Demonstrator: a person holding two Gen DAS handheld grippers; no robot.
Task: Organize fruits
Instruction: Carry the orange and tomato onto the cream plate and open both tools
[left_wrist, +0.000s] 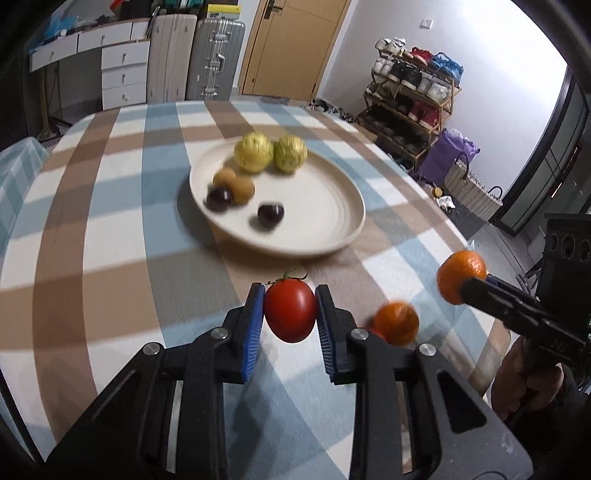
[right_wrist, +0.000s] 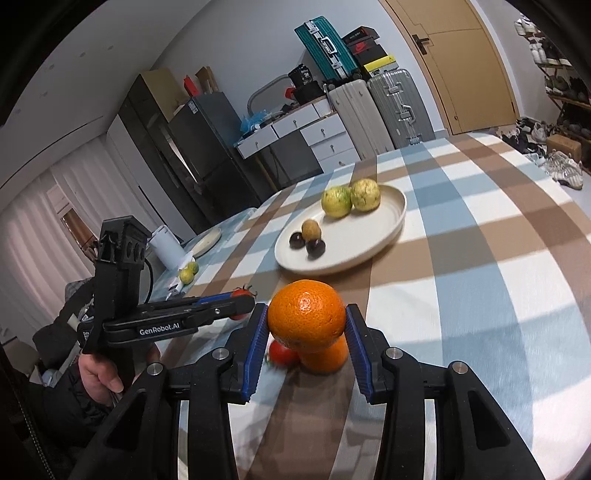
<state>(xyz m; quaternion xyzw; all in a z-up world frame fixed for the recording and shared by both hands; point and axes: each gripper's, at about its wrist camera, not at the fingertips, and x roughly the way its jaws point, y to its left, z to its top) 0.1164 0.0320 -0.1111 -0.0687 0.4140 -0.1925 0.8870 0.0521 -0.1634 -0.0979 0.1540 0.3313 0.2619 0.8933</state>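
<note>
Left gripper (left_wrist: 290, 308): clamped on tomato (left_wrist: 290, 309), blue pads pressing both flanks, stem pointing away, fruit lifted clear of cloth.

Right gripper (right_wrist: 306, 325): clamped on orange (right_wrist: 306, 314), likewise lifted (seen from left wrist as orange fruit at tip of a black claw, off to the right).

Beneath right gripper, on cloth: second orange (right_wrist: 327, 356) and second tomato (right_wrist: 281, 354), touching or nearly so; not yet picked up.

Ahead of both grippers: plate (left_wrist: 332, 206), cream, oval, flat on cloth, near but apart from held fruits. Contents: two yellow-green fruits (left_wrist: 254, 152) side by side at far rim; one brown fruit (left_wrist: 236, 184) and two dark fruits (left_wrist: 270, 216) nearer left rim (kinds not certain through blur). Right and near portions of plate bare.

Underlay: checked cloth (left_wrist: 110, 221), blue, tan and white, covering table.

Beyond, not part of task: suitcases (left_wrist: 216, 59), drawers, door, shoe rack.

Step in hand, by judgement: transport of two gripped fruits toward plate; roughly midway, five fruits plated, two held, two waiting.

Next move calls for: forward carry over near rim, lowering onto bare area, gentle release (round fruit apt to roll), spacing kept between grippers to avoid collision over plate.
</note>
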